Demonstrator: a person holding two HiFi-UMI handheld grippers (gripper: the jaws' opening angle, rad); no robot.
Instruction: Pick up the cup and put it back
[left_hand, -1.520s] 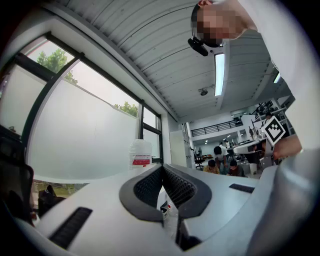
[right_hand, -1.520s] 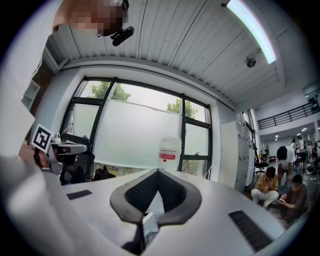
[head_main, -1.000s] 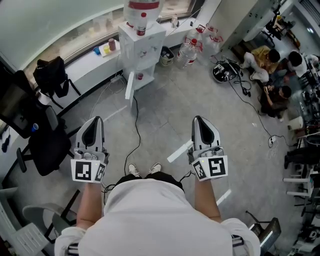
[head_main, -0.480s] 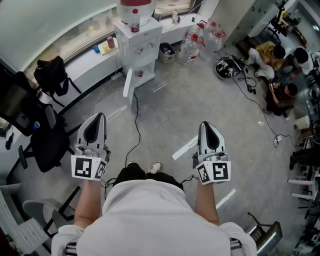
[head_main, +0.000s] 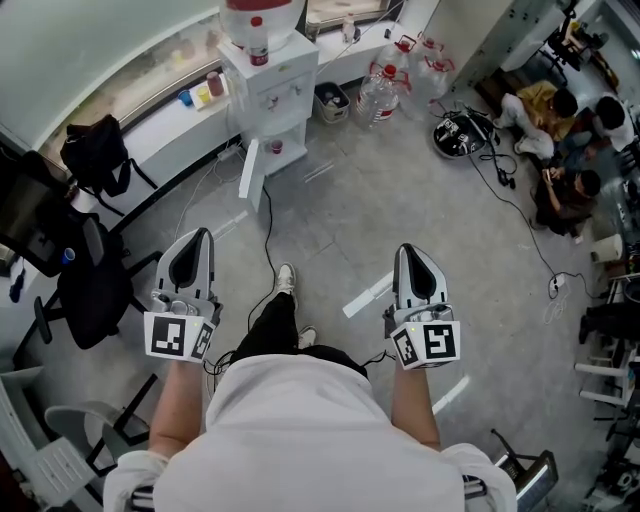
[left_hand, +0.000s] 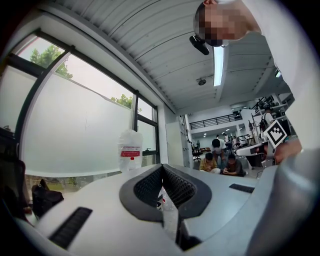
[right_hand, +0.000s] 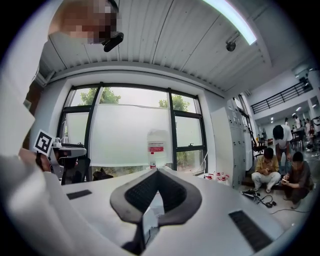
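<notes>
**Open floor.** Grey floor (head_main: 335, 210) lies bare between the person's forward shoe (head_main: 285, 277) and the water dispenser (head_main: 268, 85). One black cable (head_main: 270, 235) and a white tape strip (head_main: 366, 296) cross it.

**Edges.**
- Left: a black chair (head_main: 88, 292), with a dark backpack (head_main: 92, 155) beyond it.
- Right: a heap of cords (head_main: 462, 132) and seated people (head_main: 568, 125).
- Far: a white bench (head_main: 160, 125) runs under the frosted window (right_hand: 132, 135). The dispenser stands before it with its lower door (head_main: 248, 172) swung open.
- Clear water jugs (head_main: 385, 82) stand on the floor just right of the dispenser.

**Task item.** Small cups (head_main: 212, 85) stand on the bench, just left of the dispenser and well apart from both grippers. They are too small to tell which one is meant.

**Left gripper** (head_main: 198, 238). It is held level at the person's left and points toward the dispenser. Its fingers (left_hand: 146, 189) are pressed together at the tips, with nothing between them.

**Right gripper** (head_main: 409, 252). It is level at the person's right, over the tape strip. Its fingers (right_hand: 139, 192) are pressed together and carry nothing.

**Room.** The ceiling is ribbed and carries a strip light (left_hand: 218, 65). An inverted bottle (head_main: 258, 14) sits on top of the dispenser.
</notes>
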